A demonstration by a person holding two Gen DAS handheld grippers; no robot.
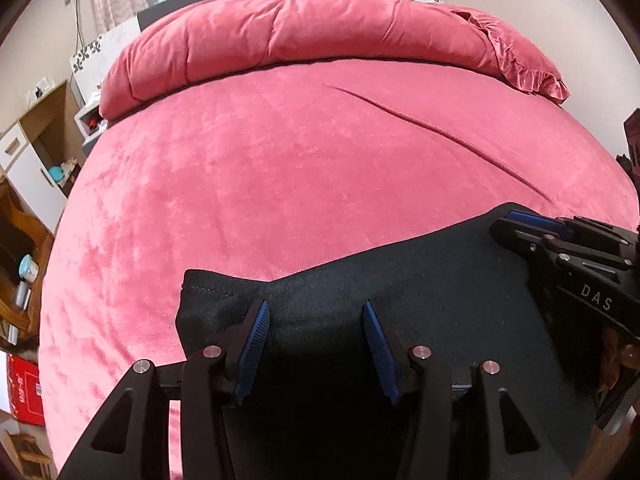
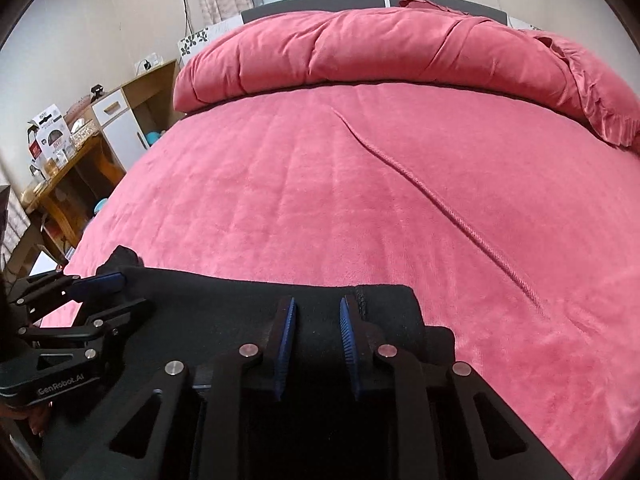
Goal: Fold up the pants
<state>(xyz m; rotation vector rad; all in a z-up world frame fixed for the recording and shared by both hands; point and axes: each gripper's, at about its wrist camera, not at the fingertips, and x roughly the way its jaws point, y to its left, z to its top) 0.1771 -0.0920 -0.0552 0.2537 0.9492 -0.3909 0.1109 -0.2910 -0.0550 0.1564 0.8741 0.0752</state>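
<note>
Best to lower both ends together and lay the fold flat on the red bedspread, keeping the far edge straight. Left gripper spread wide over cloth, pinch not certain; right gripper narrowed around a fold near the seam. Black pants, soft and matte, draped across the bed's near edge.

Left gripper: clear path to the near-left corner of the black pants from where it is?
Probably yes. The left gripper hangs over the black pants with open jaws, that corner just ahead to its left on the pink bedspread. The right gripper is off to the other side.
</note>
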